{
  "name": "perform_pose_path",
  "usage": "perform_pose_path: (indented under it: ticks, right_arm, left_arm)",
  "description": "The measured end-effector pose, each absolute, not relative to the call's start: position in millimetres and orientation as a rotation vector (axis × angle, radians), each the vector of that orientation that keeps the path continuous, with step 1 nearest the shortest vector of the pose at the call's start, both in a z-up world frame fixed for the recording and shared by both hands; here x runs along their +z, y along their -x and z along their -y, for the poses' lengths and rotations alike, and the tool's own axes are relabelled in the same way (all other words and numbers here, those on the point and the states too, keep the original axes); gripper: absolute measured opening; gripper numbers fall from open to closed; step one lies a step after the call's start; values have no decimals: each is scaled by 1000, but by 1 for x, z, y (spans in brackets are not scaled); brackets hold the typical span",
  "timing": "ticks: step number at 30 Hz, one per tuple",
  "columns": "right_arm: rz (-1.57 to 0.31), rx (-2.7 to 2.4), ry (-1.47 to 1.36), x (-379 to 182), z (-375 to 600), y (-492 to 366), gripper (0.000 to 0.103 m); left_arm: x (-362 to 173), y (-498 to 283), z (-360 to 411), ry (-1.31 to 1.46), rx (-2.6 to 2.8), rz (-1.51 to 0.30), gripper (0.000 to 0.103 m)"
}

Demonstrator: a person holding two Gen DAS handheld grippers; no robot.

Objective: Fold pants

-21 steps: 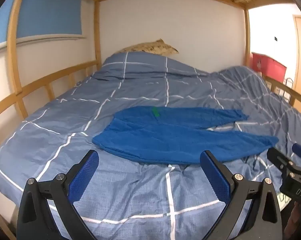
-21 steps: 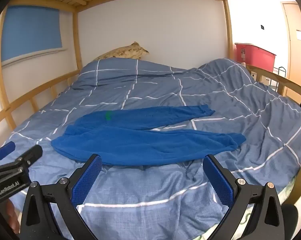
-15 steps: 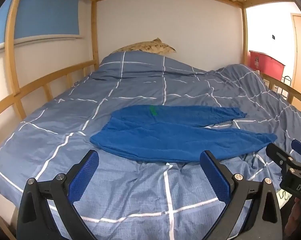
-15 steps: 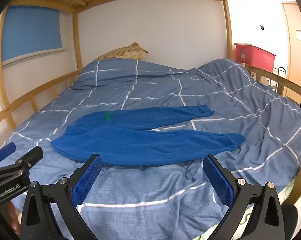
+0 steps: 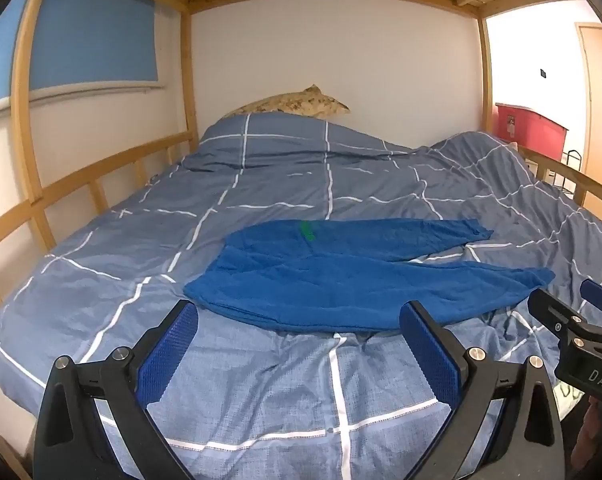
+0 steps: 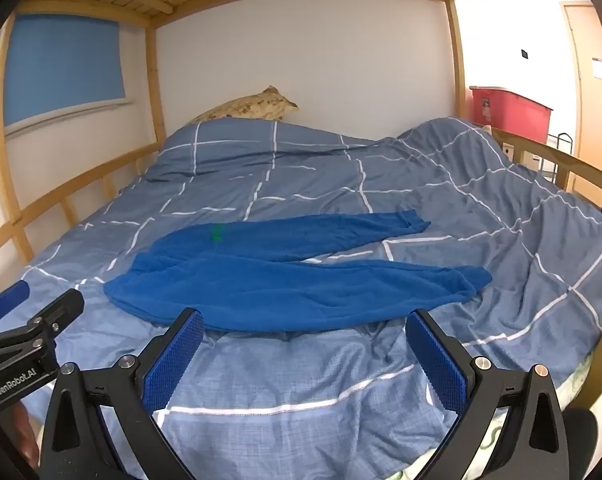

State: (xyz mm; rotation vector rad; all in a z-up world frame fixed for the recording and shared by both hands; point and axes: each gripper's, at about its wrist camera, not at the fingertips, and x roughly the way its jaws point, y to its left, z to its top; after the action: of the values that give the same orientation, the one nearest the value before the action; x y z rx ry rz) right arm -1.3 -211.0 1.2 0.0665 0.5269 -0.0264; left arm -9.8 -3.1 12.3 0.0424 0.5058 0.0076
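Observation:
Blue pants [image 5: 353, 276] lie flat across the bed, waistband to the left, both legs stretched to the right, a small green tag [image 5: 308, 231] near the waist. They also show in the right wrist view [image 6: 293, 276]. My left gripper [image 5: 299, 312] is open and empty, just short of the pants' near edge. My right gripper [image 6: 303, 320] is open and empty, just in front of the near leg. Each gripper shows at the edge of the other's view: the right one [image 5: 577, 328] and the left one [image 6: 25, 320].
The bed has a blue-grey checked duvet [image 5: 293, 176], bunched up at the right [image 6: 481, 152]. A patterned pillow [image 5: 293, 104] lies at the head. Wooden rails [image 5: 81, 184] run along the left and the right [image 6: 557, 160]. A red bin [image 6: 509, 112] stands beyond.
The left gripper has tilted and drawn slightly nearer the pants, which sit lower in its view. The right gripper has barely moved. The pants have not moved.

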Motion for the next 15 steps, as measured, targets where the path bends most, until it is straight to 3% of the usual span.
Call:
perform_pose_path:
  ticks: [15]
  right_arm:
    - [-520, -26, -70, 1, 213, 0, 103]
  left_arm:
    - [16, 15, 7, -67, 6, -476, 103]
